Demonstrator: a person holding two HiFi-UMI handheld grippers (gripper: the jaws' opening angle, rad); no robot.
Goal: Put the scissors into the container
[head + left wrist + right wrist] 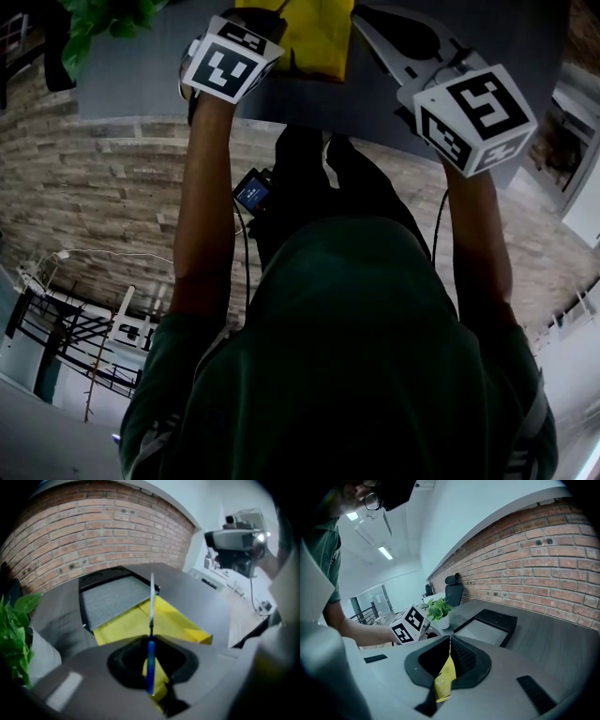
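**Scissors gripped at a yellow container, told view by view**

Left gripper view: looks along the left gripper [151,641], jaws clamped on the scissors [150,665]. Shows them edge-on at centre frame, with the blue handle low between the jaws and the pale blade pointing up the frame. Sets the blade across the yellow container [124,623], spread open just beyond the jaws. Shows the container's upper left edge meeting a grey tray [112,599] with a black frame, on a dark grey table [197,597]. Adds the green leaves of a plant [14,630] at the left edge and a brick wall [93,527] across the top.

Right gripper view: looks along the right gripper [449,644], jaws pressed together on a thin yellow edge of the container at lower centre. Shows nothing of the scissors. Offers instead the left gripper's marker cube [408,624] at centre left, on a bare forearm [361,630]. Places the potted plant just behind the cube and the tray to the right.

Head view: looks steeply down over a dark green top [356,356]. Takes in both grippers at once, left at upper left and right at upper right. Catches part of the yellow container between them at the top edge. Gives no sight of either pair of jaws, nor of the scissors.
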